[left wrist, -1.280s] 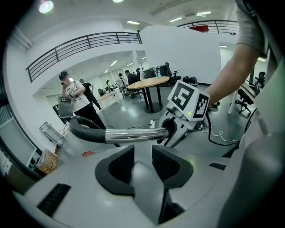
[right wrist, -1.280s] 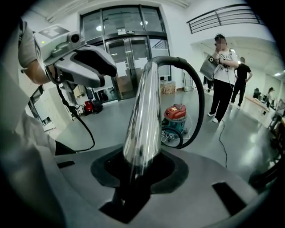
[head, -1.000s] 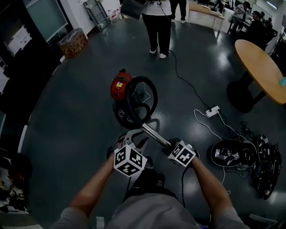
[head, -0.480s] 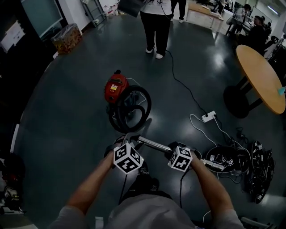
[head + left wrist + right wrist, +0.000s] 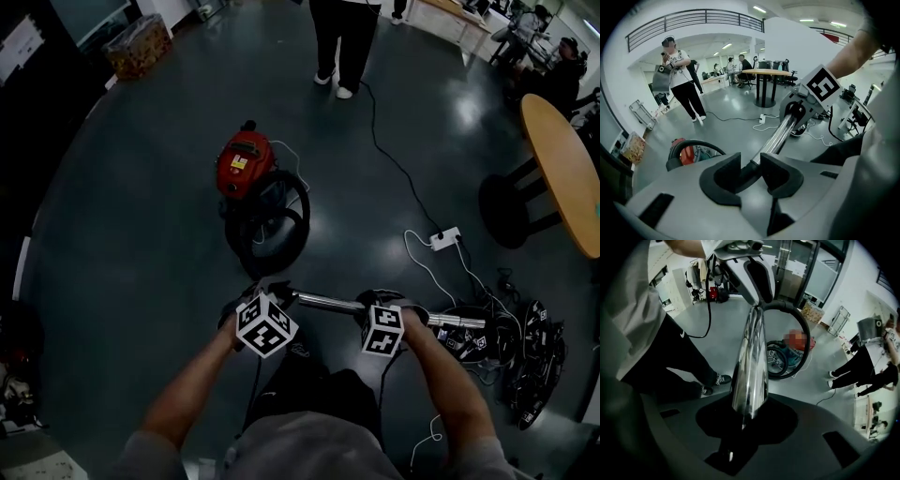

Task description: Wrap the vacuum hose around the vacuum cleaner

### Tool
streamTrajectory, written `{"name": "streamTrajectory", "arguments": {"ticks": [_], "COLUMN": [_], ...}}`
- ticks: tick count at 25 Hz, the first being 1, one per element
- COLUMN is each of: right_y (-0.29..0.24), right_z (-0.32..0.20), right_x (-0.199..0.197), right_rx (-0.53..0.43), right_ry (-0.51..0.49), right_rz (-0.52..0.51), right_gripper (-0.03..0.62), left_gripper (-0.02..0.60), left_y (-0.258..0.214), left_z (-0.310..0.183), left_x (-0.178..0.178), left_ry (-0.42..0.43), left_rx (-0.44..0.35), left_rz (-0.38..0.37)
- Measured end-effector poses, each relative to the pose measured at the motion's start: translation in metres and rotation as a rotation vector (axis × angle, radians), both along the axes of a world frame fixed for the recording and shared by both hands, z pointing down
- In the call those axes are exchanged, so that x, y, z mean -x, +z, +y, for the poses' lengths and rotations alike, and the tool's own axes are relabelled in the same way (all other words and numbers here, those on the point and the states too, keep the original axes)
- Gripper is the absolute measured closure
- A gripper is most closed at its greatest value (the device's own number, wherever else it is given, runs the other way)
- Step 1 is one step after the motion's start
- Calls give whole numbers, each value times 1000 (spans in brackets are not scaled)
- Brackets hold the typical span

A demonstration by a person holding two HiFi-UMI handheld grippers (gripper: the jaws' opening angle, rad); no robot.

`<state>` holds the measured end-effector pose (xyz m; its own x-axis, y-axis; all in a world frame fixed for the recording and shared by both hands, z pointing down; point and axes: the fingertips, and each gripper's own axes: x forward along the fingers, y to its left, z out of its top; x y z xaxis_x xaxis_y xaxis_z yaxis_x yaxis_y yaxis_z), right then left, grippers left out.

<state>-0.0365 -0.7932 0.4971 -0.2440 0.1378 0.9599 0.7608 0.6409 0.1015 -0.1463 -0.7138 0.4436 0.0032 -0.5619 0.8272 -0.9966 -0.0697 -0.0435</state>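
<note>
A red vacuum cleaner (image 5: 244, 161) stands on the dark floor, and its black hose (image 5: 274, 223) lies coiled against its near side. From the hose a chrome wand (image 5: 328, 302) runs almost level to the right across the head view. My left gripper (image 5: 273, 294) is shut on the black cuff (image 5: 749, 169) where hose and wand join. My right gripper (image 5: 380, 304) is shut on the chrome wand (image 5: 751, 357) further along. In the left gripper view, my left gripper (image 5: 751, 168) looks up the wand at the right gripper. My right gripper (image 5: 744, 417) sees the hose loop (image 5: 801, 329) beyond.
A person (image 5: 343, 37) stands past the vacuum. A black cable (image 5: 394, 161) runs to a white power strip (image 5: 443, 238). A round wooden table (image 5: 564, 169) is at the right, and a heap of black gear (image 5: 525, 352) lies below it. A box (image 5: 139, 42) sits far left.
The wand has swung from pointing up towards the vacuum to lying almost level across the view. Both grippers came down and apart, and the hose loop sank closer to the vacuum.
</note>
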Motion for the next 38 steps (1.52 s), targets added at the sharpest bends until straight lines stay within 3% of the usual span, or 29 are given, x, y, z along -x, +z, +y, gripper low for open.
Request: {"name": "streamTrajectory", "arguments": {"ticks": [5, 9, 15, 23, 30, 38], "right_y": [42, 82, 153, 273, 387, 506], "right_z": [-15, -29, -59, -86, -91, -85], "right_x": [20, 27, 31, 49, 73, 100], "right_rx": [-51, -26, -4, 15, 49, 66], "right_ry": [-108, -162, -289, -446, -548, -625], "right_rz": [16, 24, 7, -22, 4, 21], "right_gripper": [474, 474, 474, 474, 474, 474], "left_gripper": [449, 449, 449, 449, 449, 449], "left_y": [49, 88, 152, 276, 386, 504], "left_z": [-1, -10, -25, -31, -22, -16], "left_x": [10, 14, 13, 32, 53, 53], "left_ry": [-30, -100, -197, -364, -388, -315], "left_rx": [14, 24, 41, 21, 74, 137], "left_rz": [69, 113, 94, 112, 82, 57]}}
